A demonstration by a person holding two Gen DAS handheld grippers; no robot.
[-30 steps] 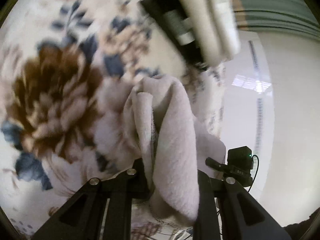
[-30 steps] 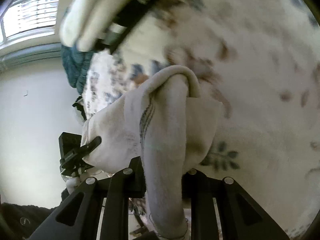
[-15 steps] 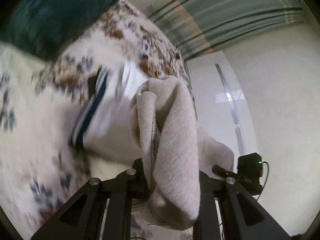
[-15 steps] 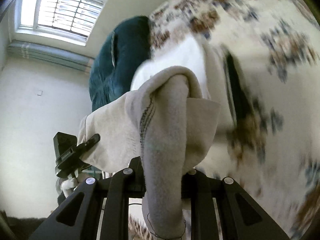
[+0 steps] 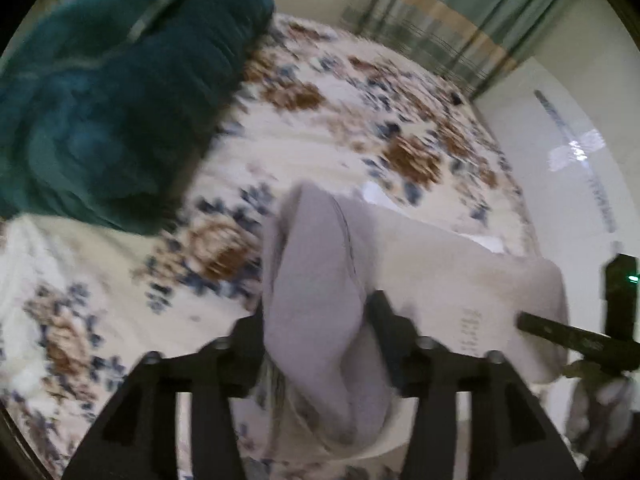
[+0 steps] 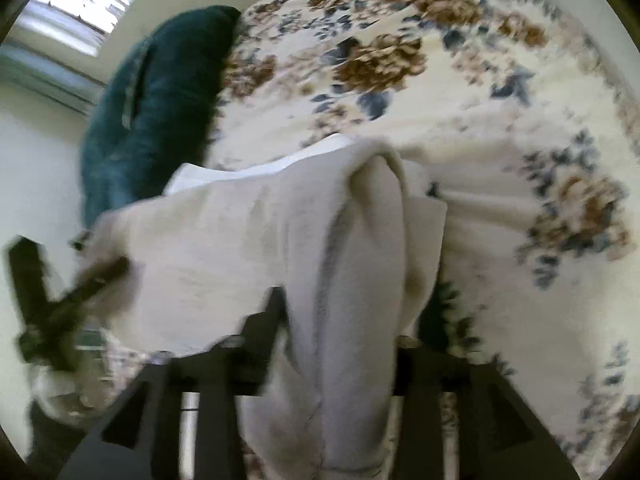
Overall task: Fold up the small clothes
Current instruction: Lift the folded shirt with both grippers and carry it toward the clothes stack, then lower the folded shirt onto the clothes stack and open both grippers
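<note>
A small pale grey-white fleece garment (image 5: 440, 264) hangs stretched between my two grippers above a floral bedspread (image 5: 328, 132). My left gripper (image 5: 320, 312) is shut on one bunched corner of it. My right gripper (image 6: 344, 308) is shut on the other corner, and the cloth (image 6: 224, 256) spreads to the left between them. The right gripper's fingertip (image 5: 560, 332) shows at the right of the left wrist view, and the left gripper's fingertip (image 6: 92, 280) shows at the left of the right wrist view. Both frames are blurred by motion.
A dark teal pillow (image 5: 112, 92) lies at the head of the bed, also in the right wrist view (image 6: 156, 96). A white folded item (image 6: 256, 164) lies on the bedspread behind the garment. Curtains (image 5: 452, 16) and a white wall stand beyond the bed.
Both grippers have swung with the garment from facing down at the bedspread to looking along the bed toward the teal pillow. The garment has spread wider between them. Both stay shut.
</note>
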